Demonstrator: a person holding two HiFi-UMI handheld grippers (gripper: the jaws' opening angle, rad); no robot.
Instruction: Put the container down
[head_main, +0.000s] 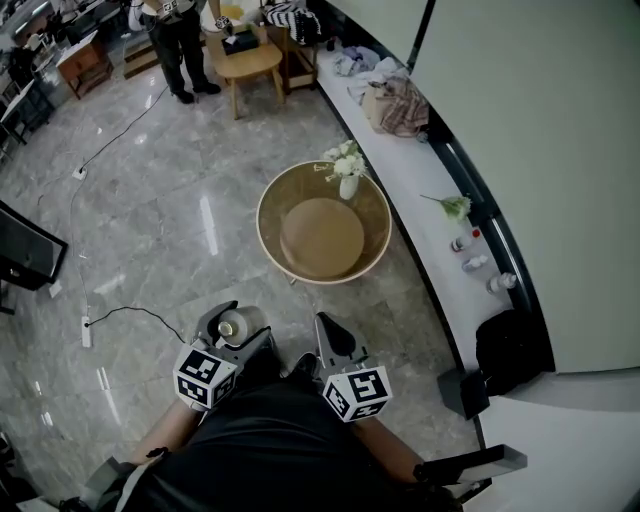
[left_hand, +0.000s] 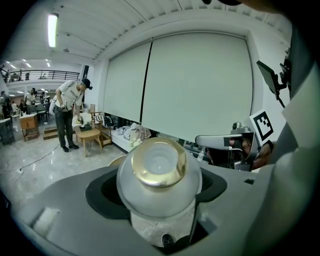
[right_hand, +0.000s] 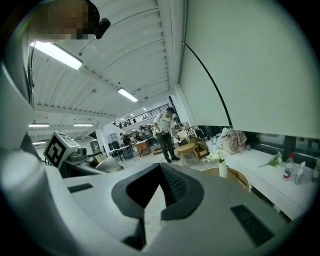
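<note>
- The container's (left_hand: 159, 175) lower body is sunk between the left gripper's (left_hand: 159, 192) dark pads, so in the left gripper view I see only the frosted shoulder and the gold-rimmed mouth.
- In the head view the container (head_main: 229, 326) is a small pale disc inside the left gripper (head_main: 230, 318). It is held in the air over the marble floor (head_main: 150, 230), close to the person's body.
- The left gripper is clenched on the container, with the pads pressing both of its sides.
- The right gripper (right_hand: 160, 172) has its tips drawn together with nothing between them, and only a sliver of floor shows through. In the head view it (head_main: 335, 335) hangs just beside the left one.
- Only the head view shows the round desk (head_main: 270, 200) whole, with the flower vase (head_main: 347, 185) standing at its far rim. The right gripper view cuts the desk off behind the jaw housing but still shows the vase (right_hand: 222, 169).
- A white ledge (head_main: 420, 190) along the window carries small bottles (head_main: 470, 262) and some heaped cloth.
- A standing person (head_main: 180, 40) is far off beside a small wooden table (head_main: 248, 62).
</note>
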